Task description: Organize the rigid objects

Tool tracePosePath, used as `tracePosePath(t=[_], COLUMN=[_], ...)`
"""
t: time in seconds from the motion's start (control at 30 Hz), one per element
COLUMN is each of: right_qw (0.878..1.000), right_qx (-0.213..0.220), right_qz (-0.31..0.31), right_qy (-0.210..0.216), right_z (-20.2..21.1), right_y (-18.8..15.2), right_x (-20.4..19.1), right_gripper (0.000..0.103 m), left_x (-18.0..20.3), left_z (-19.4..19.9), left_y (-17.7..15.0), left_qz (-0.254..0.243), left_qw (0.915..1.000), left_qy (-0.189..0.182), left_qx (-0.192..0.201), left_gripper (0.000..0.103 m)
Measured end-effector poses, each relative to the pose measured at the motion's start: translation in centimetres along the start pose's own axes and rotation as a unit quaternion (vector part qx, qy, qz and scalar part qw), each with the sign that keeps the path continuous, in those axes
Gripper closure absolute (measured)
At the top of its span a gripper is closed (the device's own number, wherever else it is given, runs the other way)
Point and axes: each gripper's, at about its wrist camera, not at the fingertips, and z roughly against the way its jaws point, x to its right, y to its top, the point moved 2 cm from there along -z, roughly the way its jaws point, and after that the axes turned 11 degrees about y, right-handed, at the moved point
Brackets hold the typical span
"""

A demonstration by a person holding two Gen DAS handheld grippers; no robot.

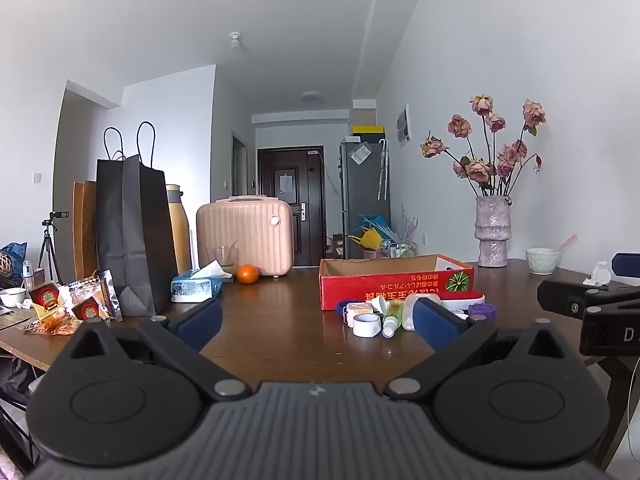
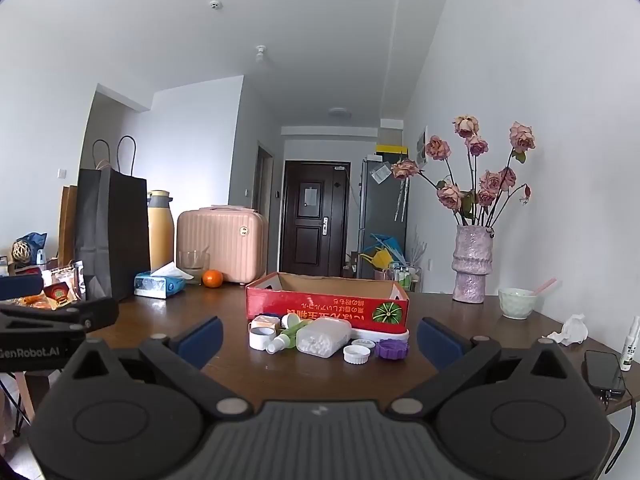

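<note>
Looking at the small rigid pieces first: they sit bunched on the dark wooden table (image 2: pixel 224 312), just in front of the red cardboard box (image 2: pixel 327 303), which I take to be where they belong since its top is open and, as far as I can see over the rim, nothing shows inside. In the right wrist view I make out a clear plastic container of white beads (image 2: pixel 323 337) lying on its side, a green spray bottle (image 2: pixel 285 338) tipped over and touching it, a white roll of tape (image 2: pixel 262 338) at the left, a white ribbed cap (image 2: pixel 357 354) and a purple ribbed lid (image 2: pixel 392 349) at the near right. A white flat case lies behind them against the box, partly hidden.

My right gripper (image 2: pixel 319 343) hangs short of the pile with its blue pads spread wide, nothing between them, and lined up roughly on the bead container. My left gripper (image 1: pixel 318 320) is likewise spread and empty, aimed a little left of the cluster, so the same pile shows toward its right finger.

Nothing is boxed yet, I judge. Farther out stand a tissue pack (image 2: pixel 159 285), an orange (image 2: pixel 212 278), a pink mini suitcase (image 2: pixel 221 243), a black paper bag (image 2: pixel 112 232), a vase of dried roses (image 2: pixel 472 264), a pale bowl (image 2: pixel 517 302) and a phone (image 2: pixel 602 372) at the right edge
</note>
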Motion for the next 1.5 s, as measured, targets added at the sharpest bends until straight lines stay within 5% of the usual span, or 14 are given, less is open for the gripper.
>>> tracePosePath(t=[1.5], right_qw=[1.0], right_qx=[-0.002], right_qz=[-0.016], right_qy=[0.015], right_z=[0.1], right_y=[-0.1], right_x=[0.9], right_gripper=[0.0], left_x=[0.4], left_z=[-0.3], left_y=[0.1], left_qz=[-0.01], left_qw=[0.9999], left_qy=[-0.005], left_qx=[0.009], left_gripper=[0.0])
